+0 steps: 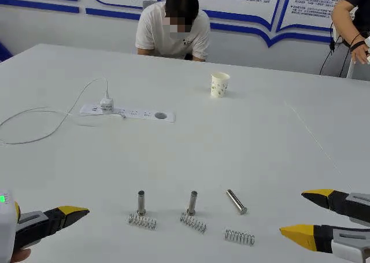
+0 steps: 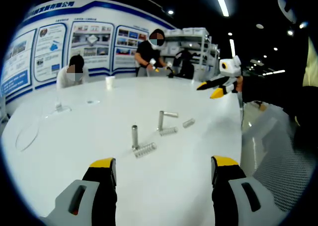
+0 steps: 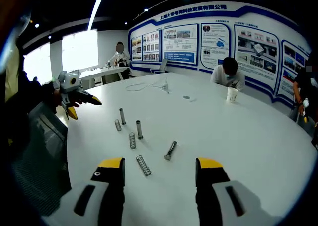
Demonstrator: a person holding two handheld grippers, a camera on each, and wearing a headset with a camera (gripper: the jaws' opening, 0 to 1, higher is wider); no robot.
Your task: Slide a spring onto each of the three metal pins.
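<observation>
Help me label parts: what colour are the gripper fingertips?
Yellow fingertips on black jaws, clearest in the right gripper view.

Left gripper [image 2: 164, 161], jaws spread wide, right gripper [image 1: 298, 213], jaws parted too (yellow-tipped both)

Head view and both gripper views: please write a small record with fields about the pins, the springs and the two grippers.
Pins standing: left grey metal pin, middle grey metal pin
Pin lying flat: right grey metal pin
Springs: left steel coil spring, middle steel coil spring, right steel coil spring, all lying on the white table, none on a pin
Left gripper: open, empty
Right gripper: open, empty
Background: white paper cup, white power strip
</observation>
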